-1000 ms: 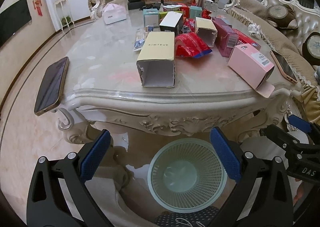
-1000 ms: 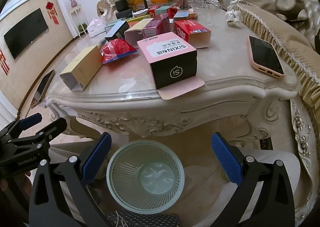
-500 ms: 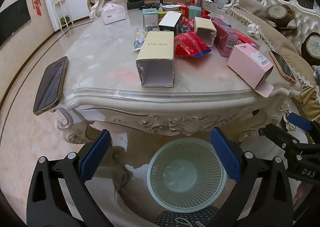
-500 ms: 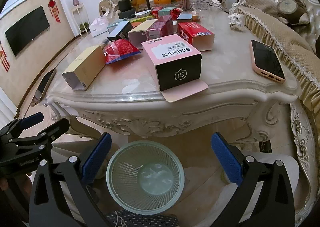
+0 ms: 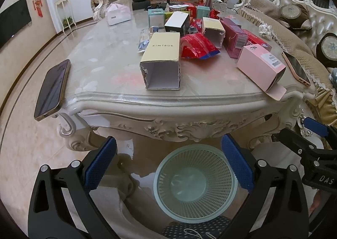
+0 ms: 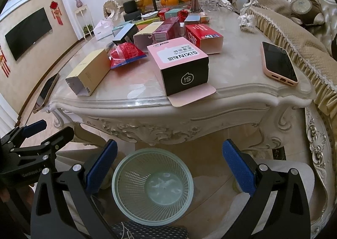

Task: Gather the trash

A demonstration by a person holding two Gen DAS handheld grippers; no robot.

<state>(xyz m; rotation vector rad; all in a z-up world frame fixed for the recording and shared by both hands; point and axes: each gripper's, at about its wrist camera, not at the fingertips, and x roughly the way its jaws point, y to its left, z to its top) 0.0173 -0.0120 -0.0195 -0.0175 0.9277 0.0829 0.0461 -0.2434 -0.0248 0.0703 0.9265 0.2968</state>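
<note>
Both sets of jaws wide, holding nothing: left gripper (image 5: 168, 161) and right gripper (image 6: 169, 162) hover over mesh bin (image 5: 195, 183) on the floor below the desk's (image 5: 118, 100) near edge; bin likely parked there for short drops. Yellow carton (image 5: 161, 63) and pink box (image 6: 183, 68) lie nearest that edge, so probably first picks.

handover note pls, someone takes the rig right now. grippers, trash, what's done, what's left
Left gripper: open, empty, low in front of the table.
Right gripper: open, empty, alongside.
Green mesh wastebasket on the floor below the table edge, nothing in it.
Trash on the table: beige KIMTRUE box, pink SIXIN box, red snack bag, more boxes behind.
Done: nothing binned. Left: all of it. Leave both phones.
</note>
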